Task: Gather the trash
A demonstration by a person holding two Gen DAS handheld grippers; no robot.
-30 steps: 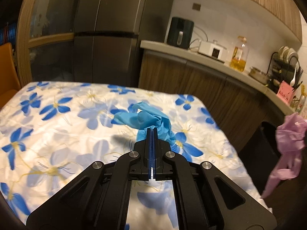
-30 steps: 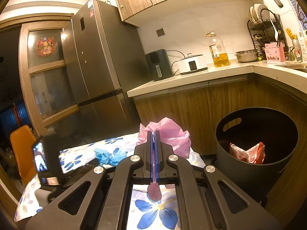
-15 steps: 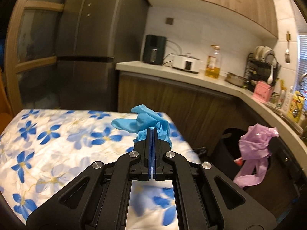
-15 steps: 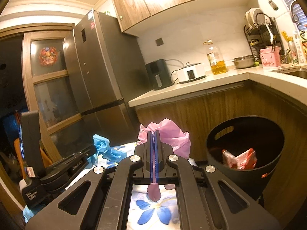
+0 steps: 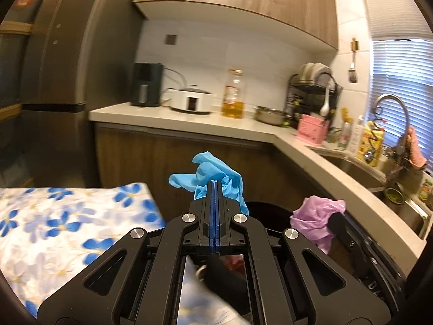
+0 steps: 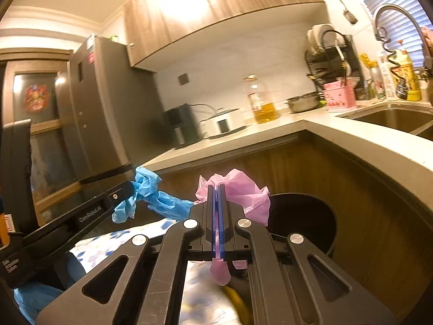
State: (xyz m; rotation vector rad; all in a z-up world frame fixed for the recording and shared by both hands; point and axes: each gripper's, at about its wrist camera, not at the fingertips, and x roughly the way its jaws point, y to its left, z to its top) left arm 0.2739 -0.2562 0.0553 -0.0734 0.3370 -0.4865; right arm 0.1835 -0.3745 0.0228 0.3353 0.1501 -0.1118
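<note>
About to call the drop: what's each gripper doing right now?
Left gripper: shut on the blue glove.
Right gripper: shut on the pink bag.

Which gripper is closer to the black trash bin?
Right, probably. The right gripper, clamping pink plastic, is at the bin's rim; the left gripper, holding a blue glove, is nearer the table edge.

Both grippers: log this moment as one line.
left gripper: shut on blue glove | right gripper: shut on pink bag | black bin: ahead
</note>
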